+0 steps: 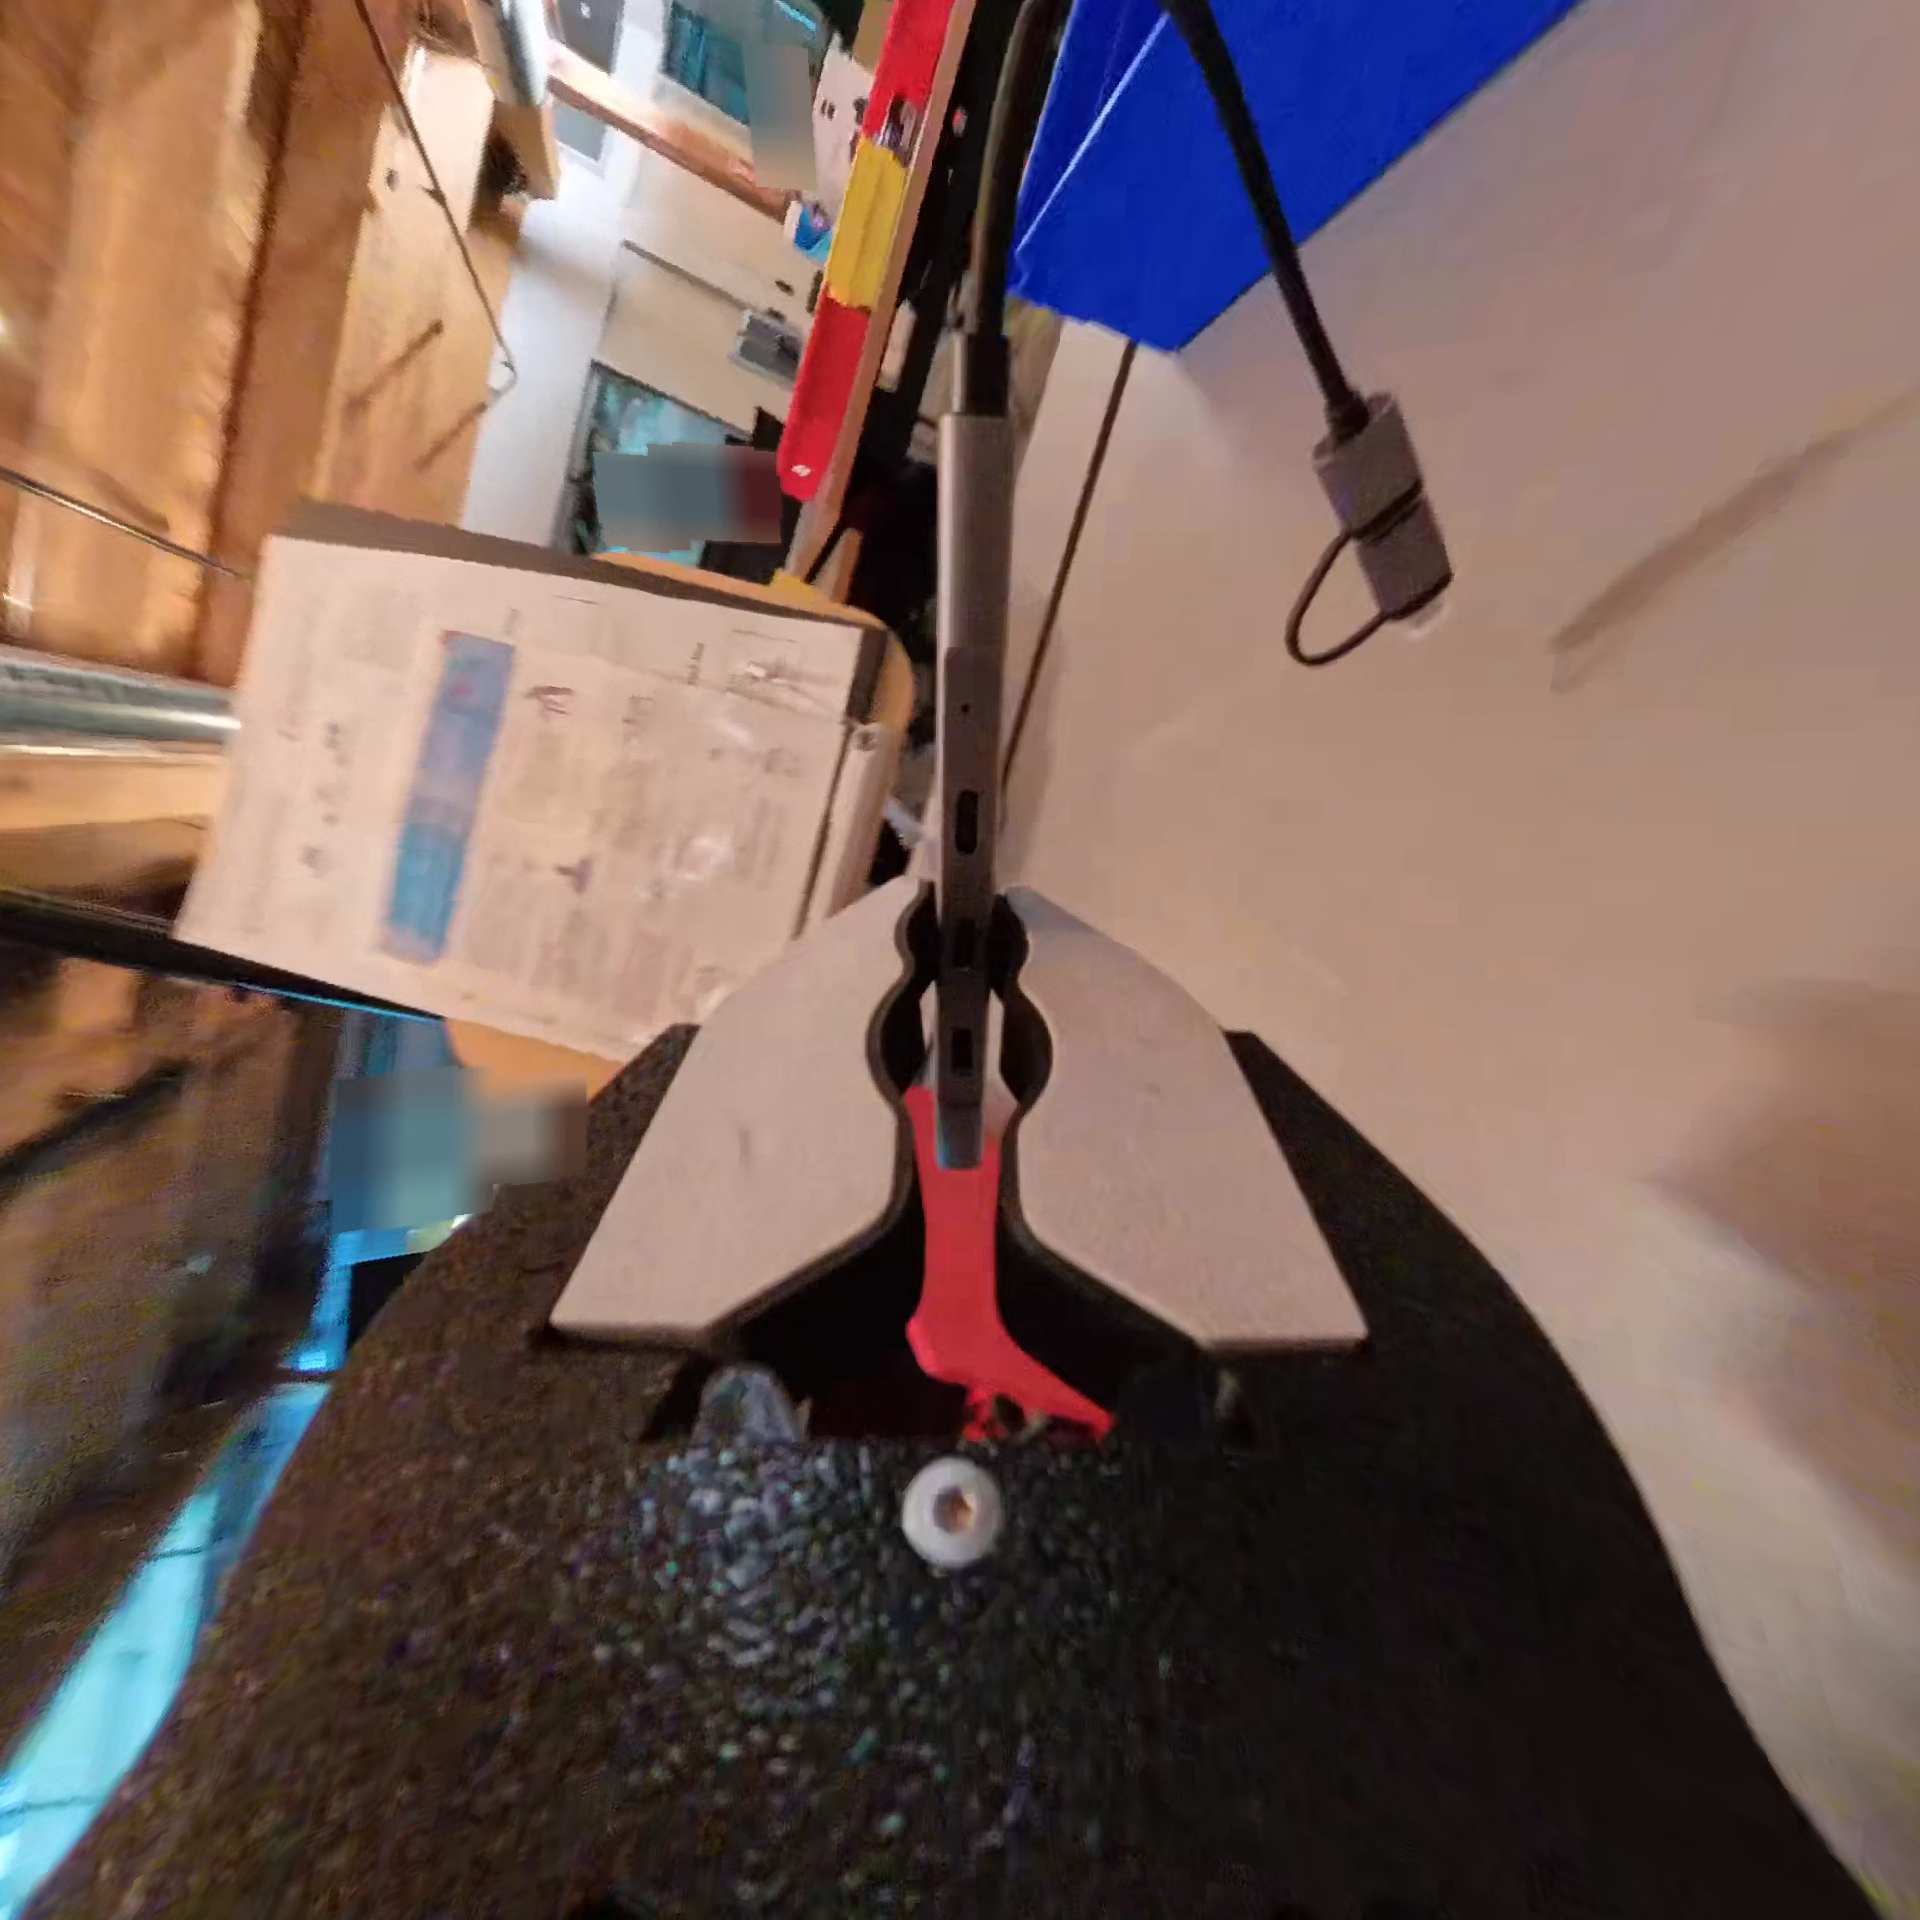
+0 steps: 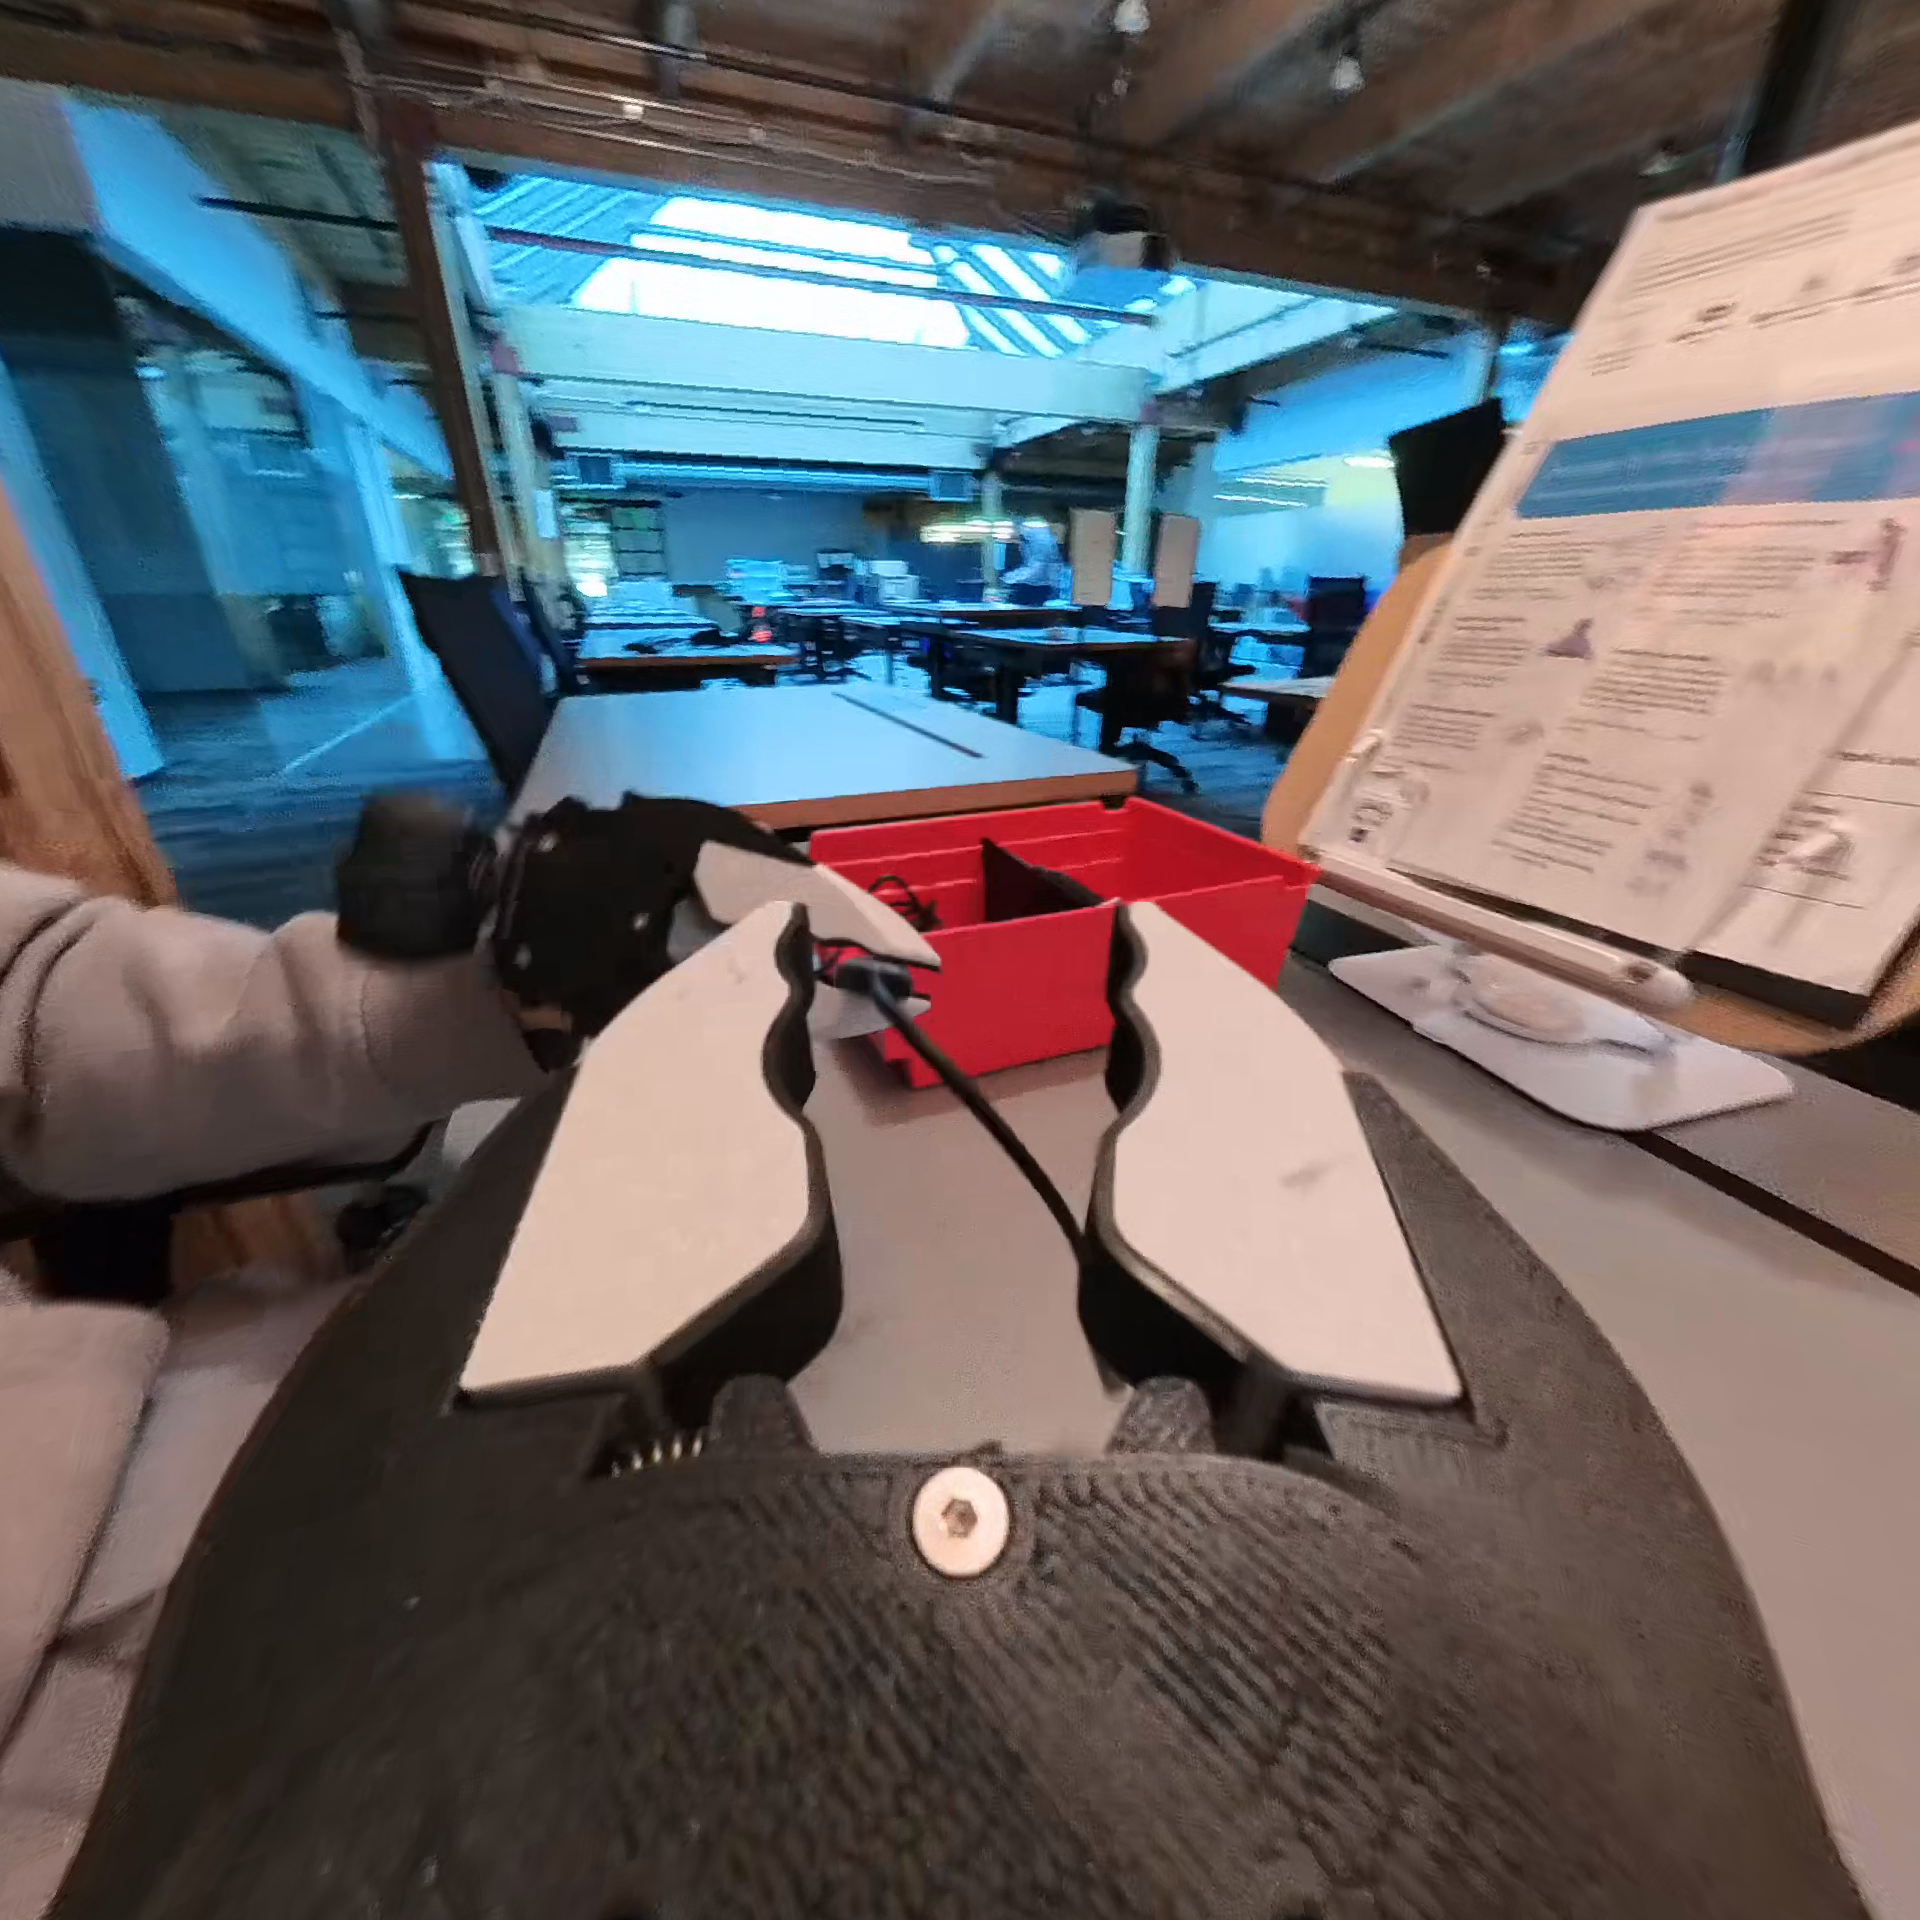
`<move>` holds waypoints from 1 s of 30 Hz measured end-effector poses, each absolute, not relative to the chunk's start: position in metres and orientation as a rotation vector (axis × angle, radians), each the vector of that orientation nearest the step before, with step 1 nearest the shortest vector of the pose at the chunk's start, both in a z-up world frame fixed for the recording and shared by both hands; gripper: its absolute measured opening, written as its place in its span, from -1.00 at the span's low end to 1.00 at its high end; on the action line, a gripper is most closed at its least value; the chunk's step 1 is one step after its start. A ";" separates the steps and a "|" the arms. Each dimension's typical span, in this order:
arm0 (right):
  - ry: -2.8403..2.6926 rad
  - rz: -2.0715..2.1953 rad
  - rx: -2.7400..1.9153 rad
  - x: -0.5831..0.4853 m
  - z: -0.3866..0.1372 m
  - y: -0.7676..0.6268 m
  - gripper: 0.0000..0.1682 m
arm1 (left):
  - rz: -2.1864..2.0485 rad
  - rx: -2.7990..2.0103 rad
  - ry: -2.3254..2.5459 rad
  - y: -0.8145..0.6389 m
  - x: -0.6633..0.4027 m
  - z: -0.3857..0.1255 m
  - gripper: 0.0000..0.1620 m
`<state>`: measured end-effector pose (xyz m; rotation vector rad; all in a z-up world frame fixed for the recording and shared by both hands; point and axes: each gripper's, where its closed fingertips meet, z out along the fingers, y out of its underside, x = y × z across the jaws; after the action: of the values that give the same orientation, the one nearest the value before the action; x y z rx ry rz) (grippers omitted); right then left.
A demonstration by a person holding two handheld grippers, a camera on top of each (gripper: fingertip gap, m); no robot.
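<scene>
My left gripper (image 1: 961, 904) is shut on a slim grey hub (image 1: 977, 623) with several ports, gripping its near end. A dark cable (image 1: 997, 208) leaves the hub's far end. A second black cable ends in a grey connector (image 1: 1382, 509) with a small loop, lying on the white table (image 1: 1455, 935). My right gripper (image 2: 956, 920) is open and empty above the table, and a black cable (image 2: 977, 1112) runs between its fingers. The left gripper also shows in the right wrist view (image 2: 821, 894), held by a gloved hand just in front of a red bin (image 2: 1039, 987).
The red bin has a black divider and several compartments. A blue bin (image 1: 1247, 156) sits beyond the hub. A printed sheet on a tilted stand (image 2: 1662, 623) with a white base (image 2: 1558, 1049) stands at the right. A grey sleeve (image 2: 208, 1018) reaches in from the left. One gripper's finger ends stand about 15 centimeters off the other's.
</scene>
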<state>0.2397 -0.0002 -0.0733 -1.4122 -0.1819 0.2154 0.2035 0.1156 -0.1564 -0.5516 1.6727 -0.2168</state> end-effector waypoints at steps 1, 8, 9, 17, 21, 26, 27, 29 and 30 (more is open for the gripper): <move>-0.150 0.185 -1.423 0.239 -0.067 0.002 -0.35 | -0.105 -0.496 1.656 0.120 0.205 -0.150 -0.89; -0.118 0.021 -1.609 0.213 -0.095 0.048 -0.23 | 0.092 -0.156 1.529 0.109 0.223 -0.119 -0.89; -0.119 0.028 -1.614 0.212 -0.099 0.051 -0.26 | 0.102 -0.136 1.529 0.108 0.225 -0.119 -0.89; -0.115 -0.009 -1.595 0.220 -0.116 0.059 -0.62 | 0.051 -0.161 1.530 0.107 0.237 -0.120 -0.89; -0.119 0.003 -1.580 0.218 -0.118 0.060 -0.70 | 0.035 -0.154 1.544 0.107 0.240 -0.123 -0.89; -0.045 0.052 -1.552 0.219 -0.121 0.066 -0.71 | 0.072 -0.119 1.521 0.103 0.244 -0.124 -0.89; -0.032 0.055 -1.564 0.219 -0.123 0.067 -0.71 | 0.081 -0.120 1.520 0.104 0.245 -0.125 -0.89; -0.014 0.067 -1.574 0.220 -0.125 0.068 -0.71 | 0.087 -0.129 1.509 0.105 0.246 -0.126 -0.89; -0.003 0.072 -1.569 0.221 -0.126 0.068 -0.71 | 0.090 -0.137 1.502 0.105 0.246 -0.126 -0.89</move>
<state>0.2206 0.0679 -0.1258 -1.5693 -0.0035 0.0720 0.2461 0.1051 -0.1264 -0.1370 1.5023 0.0897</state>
